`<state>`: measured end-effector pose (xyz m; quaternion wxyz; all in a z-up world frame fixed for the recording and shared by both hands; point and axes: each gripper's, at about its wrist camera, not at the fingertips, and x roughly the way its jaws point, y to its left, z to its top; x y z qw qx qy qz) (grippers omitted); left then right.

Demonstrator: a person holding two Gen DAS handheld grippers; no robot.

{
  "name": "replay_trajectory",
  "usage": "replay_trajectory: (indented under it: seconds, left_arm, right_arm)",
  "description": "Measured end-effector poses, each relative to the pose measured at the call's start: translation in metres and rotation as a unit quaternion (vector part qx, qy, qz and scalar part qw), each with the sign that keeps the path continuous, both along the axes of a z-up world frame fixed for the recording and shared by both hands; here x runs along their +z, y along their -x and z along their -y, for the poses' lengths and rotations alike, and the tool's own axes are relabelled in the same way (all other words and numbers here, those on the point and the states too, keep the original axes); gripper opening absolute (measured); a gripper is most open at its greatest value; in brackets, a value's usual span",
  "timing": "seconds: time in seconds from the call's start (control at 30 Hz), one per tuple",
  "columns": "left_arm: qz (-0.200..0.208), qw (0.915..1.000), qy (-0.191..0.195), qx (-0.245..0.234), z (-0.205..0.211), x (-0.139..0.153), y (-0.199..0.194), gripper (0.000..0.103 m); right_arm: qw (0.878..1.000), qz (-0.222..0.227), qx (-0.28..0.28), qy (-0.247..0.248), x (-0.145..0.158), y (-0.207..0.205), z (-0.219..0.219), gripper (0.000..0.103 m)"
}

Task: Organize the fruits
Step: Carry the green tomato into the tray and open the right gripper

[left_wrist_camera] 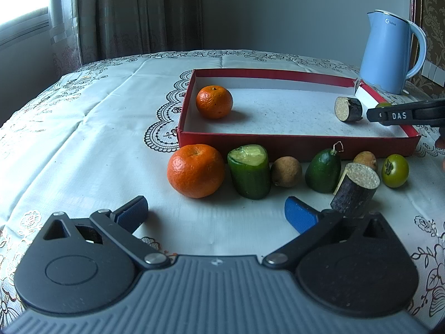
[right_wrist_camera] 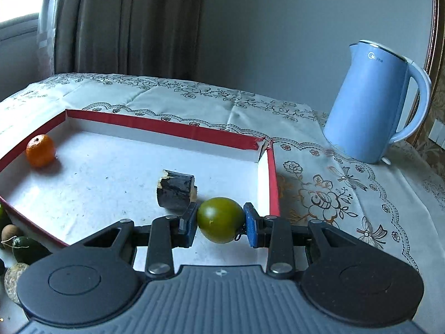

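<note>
Right gripper (right_wrist_camera: 220, 221) clamps green fruit (right_wrist_camera: 220, 220) over red tray (right_wrist_camera: 274, 183) (left gripper (left_wrist_camera: 215, 213) gapes).

Glossy blue plastic kettle (right_wrist_camera: 372, 105), matt red cardboard tray (right_wrist_camera: 167, 128), embroidered cloth tablecloth (left_wrist_camera: 83, 139), smooth shiny green tomato (right_wrist_camera: 220, 220), dimpled orange (left_wrist_camera: 195, 170) peel
</note>
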<state>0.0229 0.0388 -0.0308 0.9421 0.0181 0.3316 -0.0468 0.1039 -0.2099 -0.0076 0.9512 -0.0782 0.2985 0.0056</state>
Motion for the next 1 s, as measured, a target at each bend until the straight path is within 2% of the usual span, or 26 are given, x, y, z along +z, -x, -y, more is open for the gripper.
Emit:
replay_trajectory:
  seconds: [0.47,0.7,0.87,1.0]
  left_arm:
    - [0.000,1.0000,0.000,0.000,0.000,0.000,0.000,0.103]
    - [0.000,1.0000,0.000,0.000,0.000,0.000,0.000,0.103]
    - [0.000,1.0000,0.000,0.000,0.000,0.000,0.000,0.103]
    - [0.000,1.0000,0.000,0.000,0.000,0.000,0.000,0.103]
  right_arm:
    - [0.999,-0.028,-0.011,-0.014,-0.009,-0.012,0.003,0.034]
    - [0.999,-0.028,-0.012,-0.012,-0.008,-0.012,0.003,0.036]
    - [0.999,-0.029,-0.009,-0.018,-0.008,-0.011,0.004,0.056]
    - [1.000,-0.022,-0.007,-0.010,-0.007,-0.007,0.000,0.060]
